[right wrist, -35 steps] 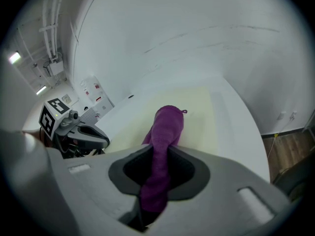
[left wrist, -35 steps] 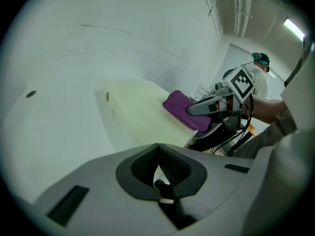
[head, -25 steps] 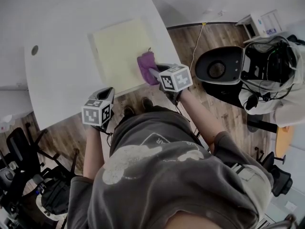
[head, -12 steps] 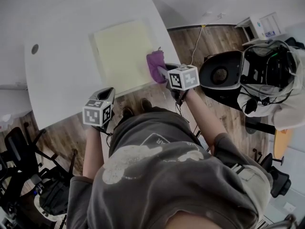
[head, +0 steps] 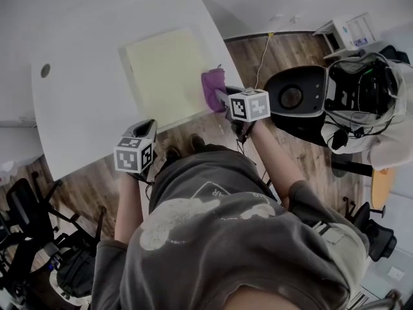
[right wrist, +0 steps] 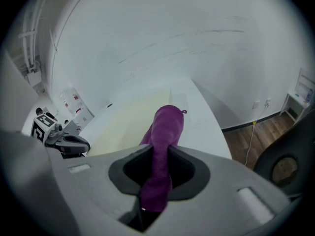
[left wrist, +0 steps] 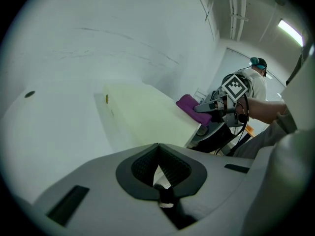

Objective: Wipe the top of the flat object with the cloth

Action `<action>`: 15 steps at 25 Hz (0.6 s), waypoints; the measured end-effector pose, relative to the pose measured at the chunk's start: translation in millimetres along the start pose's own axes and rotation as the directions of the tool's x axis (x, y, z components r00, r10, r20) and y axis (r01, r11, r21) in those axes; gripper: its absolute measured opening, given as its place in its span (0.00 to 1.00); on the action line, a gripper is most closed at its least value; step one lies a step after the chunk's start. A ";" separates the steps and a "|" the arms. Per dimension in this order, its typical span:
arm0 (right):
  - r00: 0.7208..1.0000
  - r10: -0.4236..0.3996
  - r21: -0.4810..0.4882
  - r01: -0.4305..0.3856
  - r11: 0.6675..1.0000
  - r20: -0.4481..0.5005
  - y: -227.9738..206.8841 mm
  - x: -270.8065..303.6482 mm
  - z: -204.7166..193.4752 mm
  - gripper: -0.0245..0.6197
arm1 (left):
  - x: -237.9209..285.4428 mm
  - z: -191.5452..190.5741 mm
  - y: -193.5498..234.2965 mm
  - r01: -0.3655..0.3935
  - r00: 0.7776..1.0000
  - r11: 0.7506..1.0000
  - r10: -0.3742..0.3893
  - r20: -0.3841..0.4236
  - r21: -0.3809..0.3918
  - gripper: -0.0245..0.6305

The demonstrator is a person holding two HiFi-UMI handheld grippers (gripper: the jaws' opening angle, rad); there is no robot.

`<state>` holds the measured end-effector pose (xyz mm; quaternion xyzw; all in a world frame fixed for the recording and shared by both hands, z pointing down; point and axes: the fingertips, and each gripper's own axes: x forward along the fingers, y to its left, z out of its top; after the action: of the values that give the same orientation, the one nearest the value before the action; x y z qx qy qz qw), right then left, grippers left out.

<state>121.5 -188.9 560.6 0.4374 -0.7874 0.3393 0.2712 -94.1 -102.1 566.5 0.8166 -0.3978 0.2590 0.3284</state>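
– Right tool (right wrist: pixel 158 163) has the purple cloth (right wrist: pixel 165 124) by one end, yes? What worries you?
– Yes. Its jaws are closed on the cloth, and the rest sticks out forward past them. My worry is where that free end sits: at the right-hand border of the pale yellow flat object (head: pixel 164 70), about over the narrow strip of white surface (head: pixel 77 102) beside it. A stroke from there could rub the surface instead of the flat object. It could also run off the surface's edge, which is close on that side.
– Is the cloth pressing down?
– I can't tell whether it touches. If only the tip drags, I'd expect it to fold under and wipe very little.
– Is anything steadying the flat object?
– No. The left tool (left wrist: pixel 158 173) has its jaws together on nothing. It hovers just off the near edge of the surface, well apart from the flat object. A firm push could slide the flat object about, I'd judge.
– And relative to the tool?
– The cloth is straight ahead in the right tool's grip. The flat object is ahead and to its left, with most of its top lying away from the cloth.
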 end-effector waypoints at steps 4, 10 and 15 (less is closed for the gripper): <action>0.999 -0.035 0.011 0.035 0.999 -0.010 2.2 5.1 -1.6 0.15 | 0.3 -3.4 4.7 0.027 1.000 1.000 -0.026 0.011 -0.013 0.05; 0.994 -0.103 0.010 0.103 0.995 -0.033 15.3 12.3 -3.9 0.15 | -9.8 -12.4 12.3 0.092 0.995 0.996 -0.092 0.039 0.002 0.05; 0.991 -0.137 0.018 0.137 0.990 -0.006 31.1 22.6 -0.1 0.15 | -19.1 -8.2 27.8 0.172 0.976 0.985 -0.170 0.137 -0.002 0.05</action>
<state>83.8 -188.2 567.8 0.4921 -0.7518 0.3282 0.2914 -128.7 -99.9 567.9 0.8613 -0.3493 0.1706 0.3272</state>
